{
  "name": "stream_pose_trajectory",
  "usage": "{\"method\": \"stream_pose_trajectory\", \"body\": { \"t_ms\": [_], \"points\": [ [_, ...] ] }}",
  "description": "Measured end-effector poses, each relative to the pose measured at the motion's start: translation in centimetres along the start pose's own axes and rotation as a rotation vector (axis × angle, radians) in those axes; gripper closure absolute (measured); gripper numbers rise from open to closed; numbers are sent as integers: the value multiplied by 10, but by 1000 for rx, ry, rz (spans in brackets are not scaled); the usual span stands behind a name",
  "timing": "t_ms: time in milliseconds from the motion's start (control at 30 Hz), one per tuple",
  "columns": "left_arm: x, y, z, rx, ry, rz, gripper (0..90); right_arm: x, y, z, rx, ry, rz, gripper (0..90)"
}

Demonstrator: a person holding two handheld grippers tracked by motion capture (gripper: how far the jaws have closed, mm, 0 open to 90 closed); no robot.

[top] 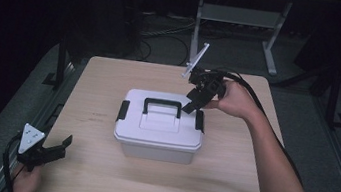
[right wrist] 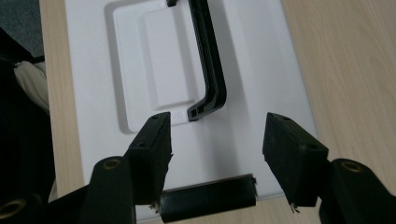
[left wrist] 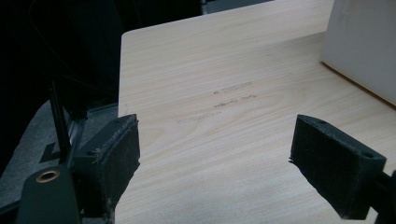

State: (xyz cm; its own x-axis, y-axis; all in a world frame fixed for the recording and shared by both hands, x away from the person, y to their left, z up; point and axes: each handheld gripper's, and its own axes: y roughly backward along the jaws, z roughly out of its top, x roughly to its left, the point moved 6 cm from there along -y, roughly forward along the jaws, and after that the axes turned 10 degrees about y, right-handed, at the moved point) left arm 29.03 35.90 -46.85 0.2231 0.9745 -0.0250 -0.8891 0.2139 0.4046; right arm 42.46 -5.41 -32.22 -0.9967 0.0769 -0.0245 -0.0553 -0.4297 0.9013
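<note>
A white lidded storage box (top: 158,130) stands in the middle of the wooden table (top: 226,184), with a black carry handle (top: 163,104) folded flat on its lid and a black latch on each short side. My right gripper (top: 191,107) hovers tilted over the box's right latch (top: 199,121). In the right gripper view its jaws (right wrist: 217,135) stand open above the latch (right wrist: 210,200), with the handle (right wrist: 210,70) just beyond them and nothing held. My left gripper (top: 64,145) rests open at the table's front left corner, with bare wood between its jaws (left wrist: 217,140) and the box wall (left wrist: 359,46) off to the right.
A grey metal desk frame (top: 271,44) and loose cables stand on the dark floor behind the table. The table's left edge (left wrist: 122,70) runs close to my left gripper. Bare wood surrounds the box on all sides.
</note>
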Motion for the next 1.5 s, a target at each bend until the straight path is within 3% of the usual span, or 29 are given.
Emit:
{"method": "stream_pose_trajectory", "body": {
  "t_ms": [1500],
  "points": [
    [0, -1, -1, 5, -8, -2, 149, 3, 5, -54, 4, -79, -33, 355]
  ]
}}
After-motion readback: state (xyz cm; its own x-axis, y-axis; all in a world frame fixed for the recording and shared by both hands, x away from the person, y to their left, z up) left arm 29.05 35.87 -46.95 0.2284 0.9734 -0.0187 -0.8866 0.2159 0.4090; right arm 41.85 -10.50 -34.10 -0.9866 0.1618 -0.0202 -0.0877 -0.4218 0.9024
